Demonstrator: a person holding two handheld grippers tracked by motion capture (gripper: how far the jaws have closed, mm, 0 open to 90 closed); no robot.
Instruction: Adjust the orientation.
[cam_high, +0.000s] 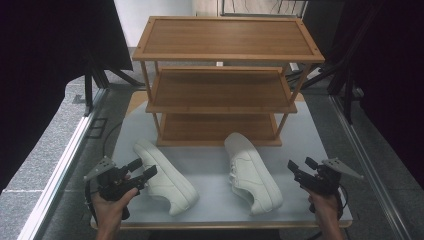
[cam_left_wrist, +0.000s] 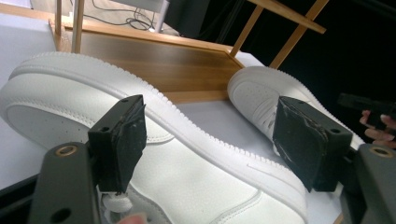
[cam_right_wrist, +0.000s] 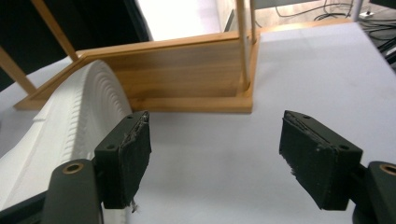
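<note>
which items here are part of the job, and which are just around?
In the job:
left shoe, just ahead of the open left tongs
right shoe, beside the open right tongs
wooden rack, shelves bare

Just around:
white mat
cables behind the rack

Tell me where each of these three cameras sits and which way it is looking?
High view: above the person's side, looking down at the rack, two shoes, both hands and grippers.
Left gripper view: rides the left gripper, open jaws around the left shoe.
Right gripper view: rides the right gripper, open jaws over bare table, right shoe beside.
Shared: all show the rack's bottom shelf.
</note>
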